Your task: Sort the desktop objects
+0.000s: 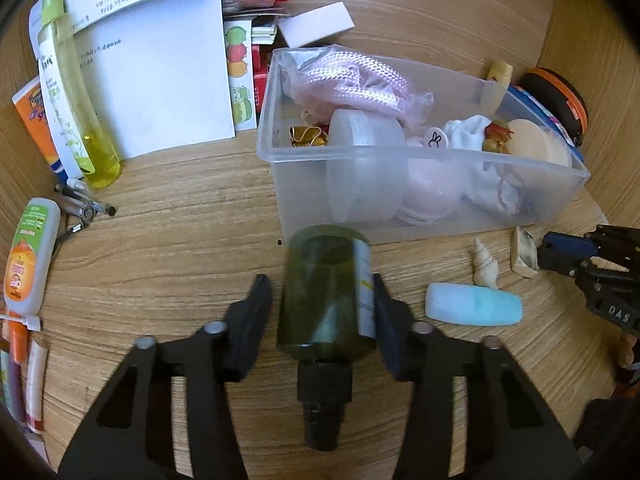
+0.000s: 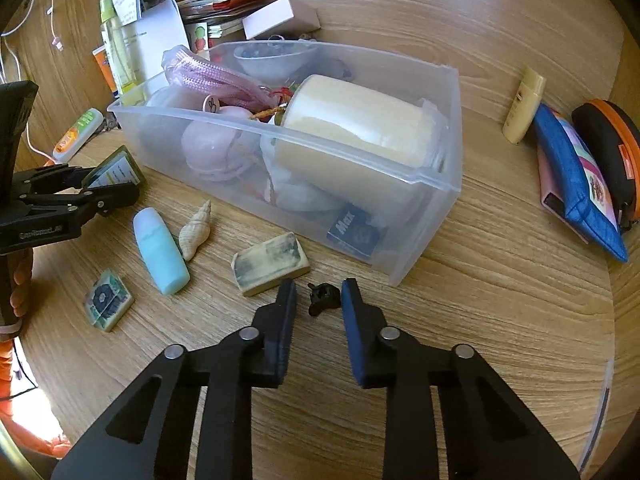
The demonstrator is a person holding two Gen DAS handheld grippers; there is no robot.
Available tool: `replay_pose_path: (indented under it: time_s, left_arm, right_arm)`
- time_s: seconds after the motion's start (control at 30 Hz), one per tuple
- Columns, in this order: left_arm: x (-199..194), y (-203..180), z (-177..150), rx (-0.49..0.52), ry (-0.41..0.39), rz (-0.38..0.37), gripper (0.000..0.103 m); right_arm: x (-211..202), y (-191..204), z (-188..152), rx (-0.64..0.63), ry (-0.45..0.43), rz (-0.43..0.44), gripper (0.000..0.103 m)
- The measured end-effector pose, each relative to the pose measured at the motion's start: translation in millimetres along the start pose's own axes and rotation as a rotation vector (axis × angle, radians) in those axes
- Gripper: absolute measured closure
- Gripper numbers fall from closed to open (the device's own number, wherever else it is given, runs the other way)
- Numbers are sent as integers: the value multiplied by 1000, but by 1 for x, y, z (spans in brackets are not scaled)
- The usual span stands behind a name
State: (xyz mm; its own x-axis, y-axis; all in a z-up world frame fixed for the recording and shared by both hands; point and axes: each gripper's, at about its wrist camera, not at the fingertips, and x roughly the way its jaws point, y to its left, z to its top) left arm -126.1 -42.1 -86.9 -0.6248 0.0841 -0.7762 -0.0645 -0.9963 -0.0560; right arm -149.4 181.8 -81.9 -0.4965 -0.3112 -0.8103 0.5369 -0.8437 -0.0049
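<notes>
Between the left fingers: dark green bottle [image 1: 328, 292], lying lengthwise with its black cap toward the camera, just in front of the bin.
Left gripper [image 1: 322, 300]: jaws spread around the bottle; the right pad touches its label side, a small gap shows at the left pad, so whether the grip is firm cannot be told.
Right gripper [image 2: 319, 304]: jaws parted, holding nothing, a small black clip [image 2: 321, 298] on the desk between the fingertips.
Clear plastic bin [image 1: 400, 160]: on the wooden desk [image 1: 180, 248], holding pink rope, a round translucent container, white cloth and other small items.
Beside the bin: seashell [image 2: 195, 230], pale blue tube [image 2: 160, 250] and a worn rectangular block [image 2: 271, 262], all loose on the desk.
Far left: yellow spray bottle [image 1: 76, 100] lying on white papers [image 1: 160, 72].
Far right: blue pouch [image 2: 580, 184] and a black-and-orange case [image 2: 608, 140], touching each other.
</notes>
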Motion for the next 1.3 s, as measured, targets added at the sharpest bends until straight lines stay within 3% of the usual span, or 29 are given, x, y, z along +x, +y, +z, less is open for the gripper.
replay_pose_path:
  time_s: [0.33,0.5,0.63,0.93,1.3]
  left_arm:
    - [-20,2,0,-44,-69,-22,62]
    - [-42,0,-4,-59,-116,-35,62]
    - [-57,-4,2,-72,-159,-88,62]
    - [-89,-12,17,-92,-248,-117,62]
    - [-87,-34,49,-94,-253,-155,62]
  right_arm:
    - [-8,-9,-5,47,-34,43,88]
    - [-23,-9,-3,48,-78,45,88]
    - [-37,-12,0,59,-126,94,88]
    - [-67,-16,3,46,-207,89,88]
    - [-80,-26,34,56,-291,112,88]
